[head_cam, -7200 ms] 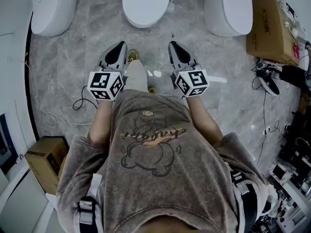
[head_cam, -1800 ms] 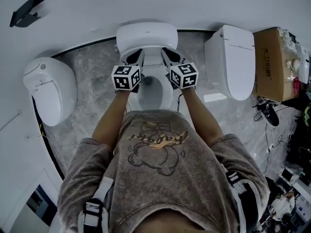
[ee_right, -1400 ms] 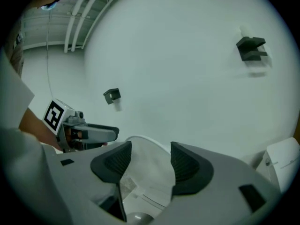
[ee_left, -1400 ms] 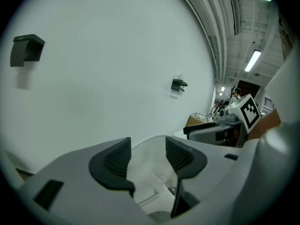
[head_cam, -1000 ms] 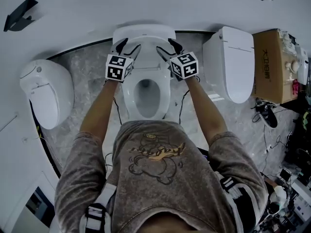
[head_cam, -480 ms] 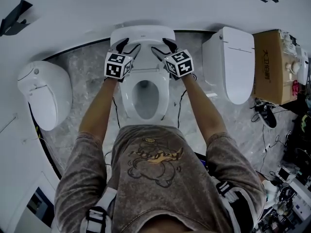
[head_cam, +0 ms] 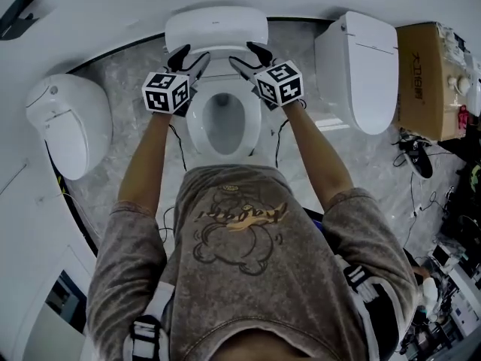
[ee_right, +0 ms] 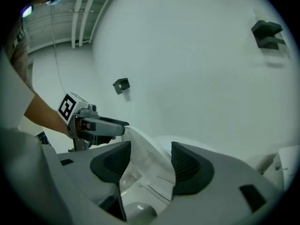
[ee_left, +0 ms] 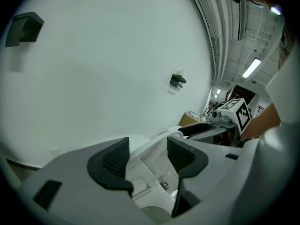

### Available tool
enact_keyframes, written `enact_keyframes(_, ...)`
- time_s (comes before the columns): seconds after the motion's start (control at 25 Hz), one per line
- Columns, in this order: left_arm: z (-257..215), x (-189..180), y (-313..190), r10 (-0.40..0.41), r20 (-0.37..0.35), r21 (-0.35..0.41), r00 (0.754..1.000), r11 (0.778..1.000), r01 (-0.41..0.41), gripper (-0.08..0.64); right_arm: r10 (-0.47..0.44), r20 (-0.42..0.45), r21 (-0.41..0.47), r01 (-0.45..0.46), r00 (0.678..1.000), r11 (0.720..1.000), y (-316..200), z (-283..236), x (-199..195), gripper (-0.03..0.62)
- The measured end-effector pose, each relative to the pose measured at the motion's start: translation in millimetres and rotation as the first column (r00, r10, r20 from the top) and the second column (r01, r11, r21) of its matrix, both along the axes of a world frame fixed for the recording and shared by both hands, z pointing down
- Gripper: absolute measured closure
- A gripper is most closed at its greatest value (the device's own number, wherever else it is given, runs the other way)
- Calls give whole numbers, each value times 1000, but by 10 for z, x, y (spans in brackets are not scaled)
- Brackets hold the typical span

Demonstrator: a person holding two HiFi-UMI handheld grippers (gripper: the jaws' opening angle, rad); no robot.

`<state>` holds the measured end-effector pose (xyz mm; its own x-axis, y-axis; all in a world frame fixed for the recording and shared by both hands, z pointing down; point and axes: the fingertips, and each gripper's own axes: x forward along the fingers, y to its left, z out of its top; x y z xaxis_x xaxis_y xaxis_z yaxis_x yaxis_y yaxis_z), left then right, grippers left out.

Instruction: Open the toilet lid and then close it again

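The left tongs (head_cam: 194,54) and right tongs (head_cam: 242,53) gaped apart, unclamped, astride the raised white plastic toilet lid (head_cam: 216,32). Nudged forward ungripped, it might slam onto the white seat ring (head_cam: 194,124).

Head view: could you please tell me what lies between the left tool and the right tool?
The toilet's raised lid stands between the left tool and the right tool, with the open bowl just below it in the head view.
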<state>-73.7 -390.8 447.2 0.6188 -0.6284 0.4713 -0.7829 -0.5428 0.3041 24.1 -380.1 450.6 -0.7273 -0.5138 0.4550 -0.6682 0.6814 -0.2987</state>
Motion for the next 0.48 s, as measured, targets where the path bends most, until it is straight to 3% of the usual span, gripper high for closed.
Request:
enact_keyframes(0.28, -67, -56, 612, -18, -92, 7, 996, 1000, 19, 313, -16, 84, -2, 16, 996, 1000, 609, -76, 6, 325)
enact_keyframes(0.48, -44, -96, 1104, 7, -107, 39, 994, 999, -3, 313, 24, 103, -18, -22, 994, 1000, 1061, -45, -25, 325)
